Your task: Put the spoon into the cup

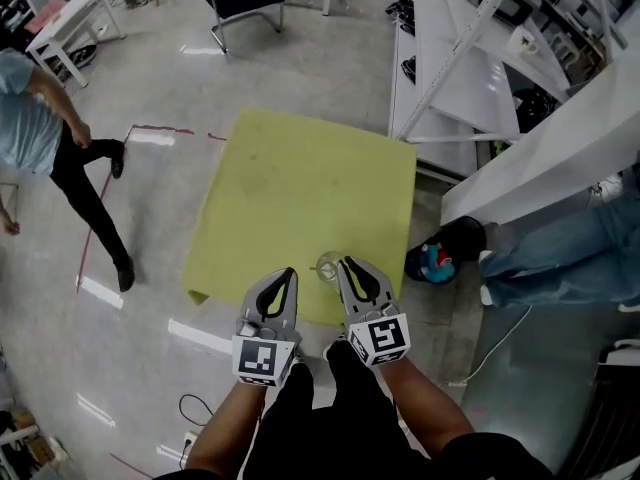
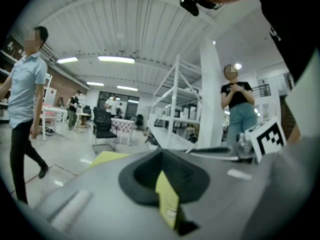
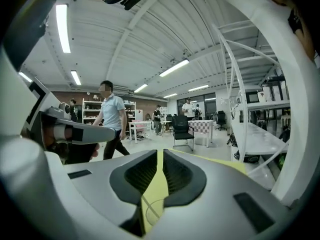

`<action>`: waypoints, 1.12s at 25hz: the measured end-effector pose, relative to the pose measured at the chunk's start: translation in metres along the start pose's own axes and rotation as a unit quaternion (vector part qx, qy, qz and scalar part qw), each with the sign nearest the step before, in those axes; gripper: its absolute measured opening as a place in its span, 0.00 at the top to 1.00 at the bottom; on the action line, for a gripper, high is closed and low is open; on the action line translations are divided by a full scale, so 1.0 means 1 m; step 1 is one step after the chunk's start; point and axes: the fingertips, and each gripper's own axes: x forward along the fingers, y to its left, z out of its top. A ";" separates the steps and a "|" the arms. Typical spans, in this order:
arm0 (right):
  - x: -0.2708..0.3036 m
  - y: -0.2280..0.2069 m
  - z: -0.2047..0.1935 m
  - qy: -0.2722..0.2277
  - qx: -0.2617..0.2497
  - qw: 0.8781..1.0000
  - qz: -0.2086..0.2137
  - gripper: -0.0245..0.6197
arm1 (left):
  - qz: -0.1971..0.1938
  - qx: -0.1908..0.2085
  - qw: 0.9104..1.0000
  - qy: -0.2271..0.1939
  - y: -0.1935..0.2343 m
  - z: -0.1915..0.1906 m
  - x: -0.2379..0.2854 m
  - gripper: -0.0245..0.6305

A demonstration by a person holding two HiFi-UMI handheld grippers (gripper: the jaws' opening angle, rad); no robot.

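In the head view, the clear cup point(image 1: 328, 266) stands by the near edge of the yellow counter point(image 1: 300, 183), between the tips of the left gripper point(image 1: 289, 274) and the right gripper point(image 1: 347, 263). We hold both grippers low and close to the body, forearms side by side, jaws pointing out over the counter. No spoon lies on the bare yellow top.

In the left gripper view, the jaws are together on nothing, with only a sliver of yellow between them.

In the right gripper view, the jaws are almost together and empty. Through the slit we see the cup's rim with a thin line slanting across it. We take that line for the spoon, though we cannot be sure. If it is, we judge that little is left to do. We should draw both grippers straight back, slowly, so as not to brush the light cup so near the edge.
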 end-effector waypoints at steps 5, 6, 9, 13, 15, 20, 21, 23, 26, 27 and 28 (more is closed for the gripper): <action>-0.011 0.006 0.042 -0.031 -0.022 0.999 0.002 0.95 | -0.001 -0.003 1.000 -0.018 -0.007 0.024 -0.007 0.95; -0.015 0.007 0.050 -0.036 -0.023 0.999 0.002 0.95 | -0.002 -0.003 1.000 -0.018 -0.009 0.027 -0.010 0.95; -0.024 0.013 0.071 -0.055 -0.027 0.998 0.003 0.95 | -0.007 -0.002 1.000 -0.025 -0.013 0.035 -0.018 0.95; -0.023 0.003 0.097 -0.090 -0.042 0.995 0.006 0.95 | -0.014 0.010 0.999 -0.031 -0.014 0.053 -0.005 0.95; -0.031 0.000 0.104 -0.091 -0.044 0.995 0.004 0.95 | -0.018 0.012 0.999 -0.033 -0.021 0.064 -0.007 0.95; -0.053 0.010 0.122 -0.098 -0.048 0.994 -0.007 0.95 | -0.028 0.027 0.998 -0.049 -0.028 0.089 -0.025 0.95; -0.057 0.011 0.127 -0.102 -0.051 0.993 -0.010 0.95 | -0.029 0.031 0.998 -0.054 -0.028 0.093 -0.028 0.95; -0.061 0.012 0.139 -0.114 -0.056 0.992 -0.015 0.95 | -0.030 0.035 0.997 -0.063 -0.027 0.102 -0.032 0.95; -0.063 0.011 0.155 -0.131 -0.061 0.989 -0.021 0.95 | -0.028 0.037 0.996 -0.072 -0.024 0.110 -0.032 0.95; -0.063 0.012 0.158 -0.134 -0.062 0.989 -0.021 0.95 | -0.028 0.038 0.996 -0.075 -0.024 0.112 -0.033 0.95; -0.064 0.012 0.161 -0.136 -0.065 0.988 -0.021 0.95 | -0.029 0.039 0.996 -0.078 -0.024 0.113 -0.033 0.95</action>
